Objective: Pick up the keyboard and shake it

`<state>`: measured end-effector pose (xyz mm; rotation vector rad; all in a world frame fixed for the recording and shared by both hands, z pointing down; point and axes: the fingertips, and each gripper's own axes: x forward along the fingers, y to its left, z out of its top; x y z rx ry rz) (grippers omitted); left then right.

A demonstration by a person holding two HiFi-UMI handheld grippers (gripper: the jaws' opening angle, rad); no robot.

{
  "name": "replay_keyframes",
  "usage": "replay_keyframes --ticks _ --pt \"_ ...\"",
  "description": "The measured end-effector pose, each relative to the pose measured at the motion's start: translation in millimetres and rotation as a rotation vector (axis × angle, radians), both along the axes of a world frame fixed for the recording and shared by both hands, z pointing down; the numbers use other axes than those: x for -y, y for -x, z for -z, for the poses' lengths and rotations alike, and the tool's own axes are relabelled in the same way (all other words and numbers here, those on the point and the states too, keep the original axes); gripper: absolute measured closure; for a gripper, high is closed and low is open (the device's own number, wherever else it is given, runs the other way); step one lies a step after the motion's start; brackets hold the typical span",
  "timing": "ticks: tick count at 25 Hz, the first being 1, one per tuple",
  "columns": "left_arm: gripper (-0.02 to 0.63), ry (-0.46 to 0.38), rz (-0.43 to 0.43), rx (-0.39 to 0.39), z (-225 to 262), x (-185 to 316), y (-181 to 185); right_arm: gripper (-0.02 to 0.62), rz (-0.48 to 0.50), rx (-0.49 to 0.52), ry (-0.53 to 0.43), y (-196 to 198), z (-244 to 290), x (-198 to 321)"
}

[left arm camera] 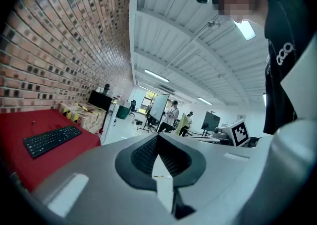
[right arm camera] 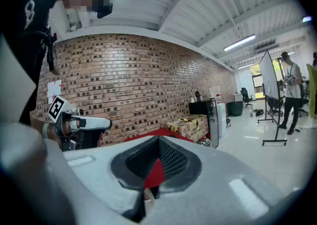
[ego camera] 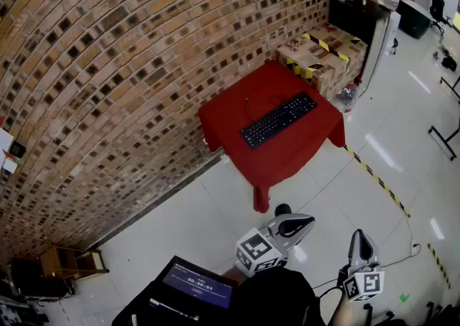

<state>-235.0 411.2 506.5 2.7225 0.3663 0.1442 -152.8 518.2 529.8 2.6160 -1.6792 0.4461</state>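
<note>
Closest to the head camera, low in its view, the left gripper (ego camera: 282,211) and the right gripper (ego camera: 360,235) were held out over the white floor (ego camera: 194,224), on the near side of the red surface (ego camera: 287,152) and well apart from it. Each gripper's own view showed its jaws pressed together with nothing between them, so both were closed and empty. The left gripper was the nearer of the two to the red surface, just short of its near leg in the head view, and the right gripper was further back and to the right.

The black keyboard (ego camera: 279,119) lay flat on the red surface, set diagonally across its middle, untouched by either gripper. A brick wall (ego camera: 108,66) ran along the far side of the red surface, and taped cardboard boxes (ego camera: 320,52) stood just beyond it against that wall. A dark laptop screen (ego camera: 198,283) sat well back from the red surface, at the person's side.
</note>
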Motion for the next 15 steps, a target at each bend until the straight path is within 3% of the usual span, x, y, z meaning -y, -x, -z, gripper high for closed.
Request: replay_keyframes --ticks 10,15 --pt "0.591 -0.008 0.018 0.012 -13.3 65.6 -82.4 0.606 0.015 0.004 0.011 -76.9 -13.6 56.8" --pt "0.591 0.014 0.018 -0.001 -8.3 113.3 -122.4 0.606 0.070 -0.005 0.046 -123.1 -9.6 114.0"
